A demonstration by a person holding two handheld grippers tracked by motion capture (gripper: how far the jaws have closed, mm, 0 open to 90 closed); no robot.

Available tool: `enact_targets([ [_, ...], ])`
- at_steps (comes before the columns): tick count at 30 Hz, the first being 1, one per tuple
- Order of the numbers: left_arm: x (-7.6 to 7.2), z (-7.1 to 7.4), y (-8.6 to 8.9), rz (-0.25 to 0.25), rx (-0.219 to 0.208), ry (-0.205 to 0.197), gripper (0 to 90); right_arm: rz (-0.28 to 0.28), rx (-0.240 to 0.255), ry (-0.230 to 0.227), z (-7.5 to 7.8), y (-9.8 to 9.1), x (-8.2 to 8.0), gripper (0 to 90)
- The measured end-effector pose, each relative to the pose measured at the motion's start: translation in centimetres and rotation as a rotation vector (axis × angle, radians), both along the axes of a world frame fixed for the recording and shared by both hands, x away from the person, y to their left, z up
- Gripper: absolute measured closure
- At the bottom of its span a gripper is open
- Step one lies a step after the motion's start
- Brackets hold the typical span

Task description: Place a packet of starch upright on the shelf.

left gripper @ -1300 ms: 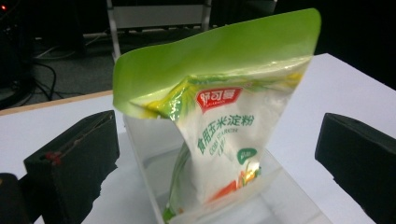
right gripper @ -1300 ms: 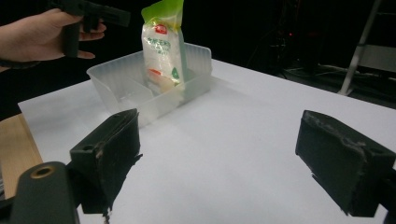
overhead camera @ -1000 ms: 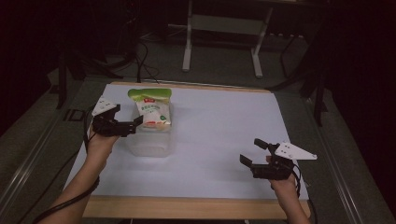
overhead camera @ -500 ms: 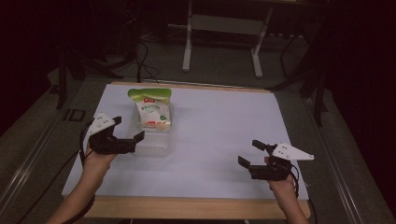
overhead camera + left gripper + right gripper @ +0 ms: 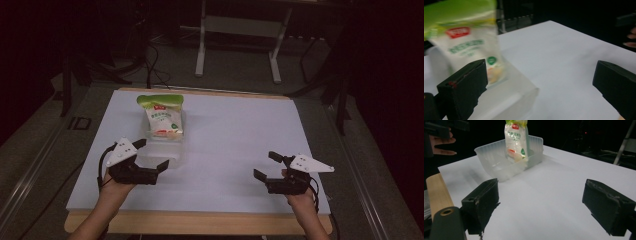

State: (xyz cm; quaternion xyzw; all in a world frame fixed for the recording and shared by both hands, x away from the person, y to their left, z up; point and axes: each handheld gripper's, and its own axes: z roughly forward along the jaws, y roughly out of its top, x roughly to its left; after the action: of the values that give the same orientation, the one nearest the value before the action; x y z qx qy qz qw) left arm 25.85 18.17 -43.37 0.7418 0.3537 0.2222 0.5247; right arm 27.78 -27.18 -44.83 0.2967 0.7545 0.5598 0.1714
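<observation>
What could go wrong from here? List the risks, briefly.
1. The snack bag stands tall in the clear plastic tub, leaning on its wall; a nudge might tip it out.
2. The left gripper, jaws open, sits close to the tub's near edge; a careless move could shove the light tub across the table.
3. The right gripper is open and far off, too distant to steady anything.

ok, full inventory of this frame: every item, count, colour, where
Clear plastic rectangular container: 1, translucent, back-left of the table.
Green-topped white snack pouch: 1, red label, standing in the container.
White table top: 1, wooden front edge.
Metal stand legs: 1 frame, grey, on the floor behind the table.
Cables: several, black, on the floor at back left.
Left hand-held gripper: 1, black, jaws open, near the container.
Right hand-held gripper: 1, black, jaws open, front right over bare table.
</observation>
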Motion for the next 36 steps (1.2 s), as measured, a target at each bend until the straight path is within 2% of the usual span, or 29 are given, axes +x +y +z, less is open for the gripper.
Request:
enact_targets([
  [8,-0.8,-1.8,-2.2,-0.122,0.01,0.009,0.0,0.022,-0.018,0.008,-0.5,0.6,0.0,13.7],
  [16,-1.4,-3.8,-4.3,-0.184,0.02,0.006,0.0,0.043,-0.04,0.012,-1.2,1.0,-0.2,13.7],
  [23,-1.9,-4.7,-5.7,-0.264,0.086,0.011,0.0,0.053,-0.045,0.017,-1.8,1.3,-0.4,13.7],
  [27,-2.0,-5.2,-6.0,-0.289,0.087,0.01,0.0,0.056,-0.073,0.013,-2.2,1.5,-0.5,13.7],
  [28,-2.1,-5.6,-6.0,-0.302,0.084,0.021,0.0,0.065,-0.081,0.017,-2.5,1.7,-0.5,13.7],
  [32,-2.1,-5.9,-6.1,-0.309,0.091,0.025,0.0,0.067,-0.061,0.011,-2.7,1.7,-0.6,13.8],
  [36,-2.2,-6.2,-6.1,-0.311,0.097,0.009,0.0,0.065,-0.058,0.007,-3.0,1.6,-0.6,13.9],
])
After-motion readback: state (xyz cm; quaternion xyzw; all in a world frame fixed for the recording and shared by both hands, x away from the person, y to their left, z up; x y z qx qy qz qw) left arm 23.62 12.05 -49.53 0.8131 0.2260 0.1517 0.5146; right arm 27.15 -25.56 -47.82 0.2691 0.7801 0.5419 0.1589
